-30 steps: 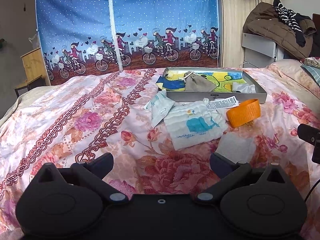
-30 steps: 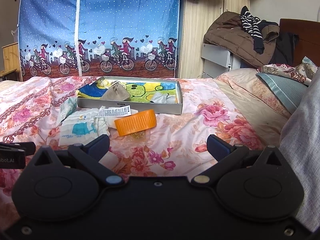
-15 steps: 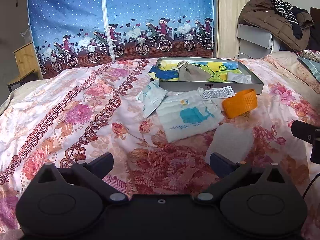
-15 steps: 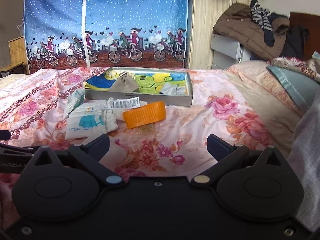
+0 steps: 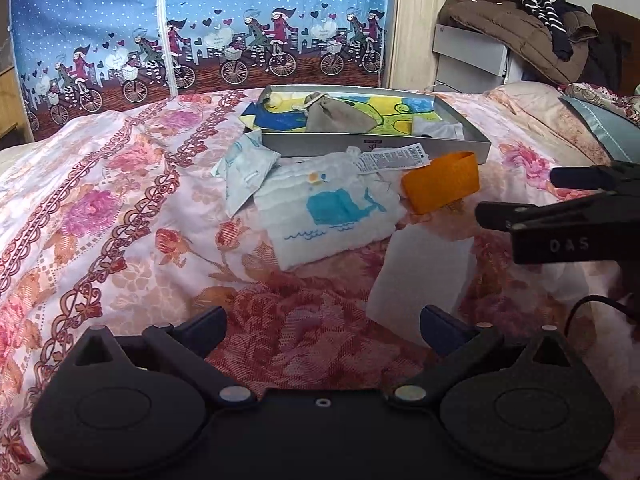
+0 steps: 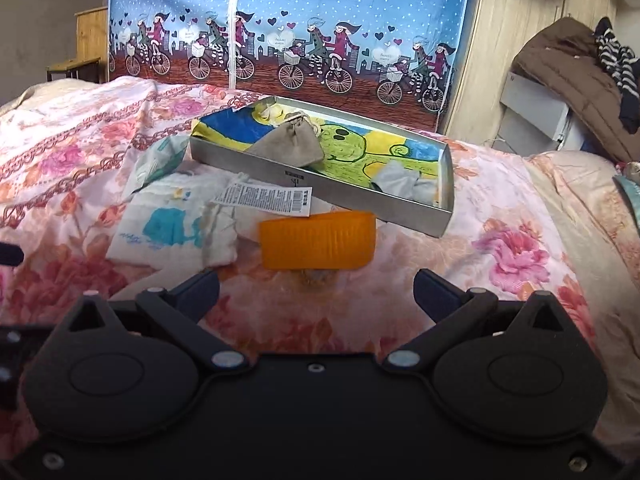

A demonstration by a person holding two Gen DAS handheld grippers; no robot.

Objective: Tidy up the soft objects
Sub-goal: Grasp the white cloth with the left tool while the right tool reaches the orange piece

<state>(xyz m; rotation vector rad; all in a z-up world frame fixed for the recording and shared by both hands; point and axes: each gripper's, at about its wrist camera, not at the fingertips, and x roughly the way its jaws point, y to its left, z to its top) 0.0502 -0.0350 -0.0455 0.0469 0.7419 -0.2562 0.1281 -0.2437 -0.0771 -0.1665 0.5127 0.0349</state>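
Observation:
A grey metal tray sits on the floral bedspread, holding a colourful cloth, a grey drawstring pouch and a pale cloth. In front of it lie a white whale-print cloth, a light-blue packet, an orange band and a flat white piece. My left gripper is open and empty, low over the bedspread short of the whale cloth. My right gripper is open and empty just short of the orange band.
A blue curtain with cyclists hangs behind the bed. A brown jacket and striped garment lie on a white unit at right. Pillows lie right of the tray. The right gripper's side shows at the left view's right edge.
Both grippers have moved forward towards the items. The right gripper has closed in on the orange band and tilted; it now reaches further into the left view.

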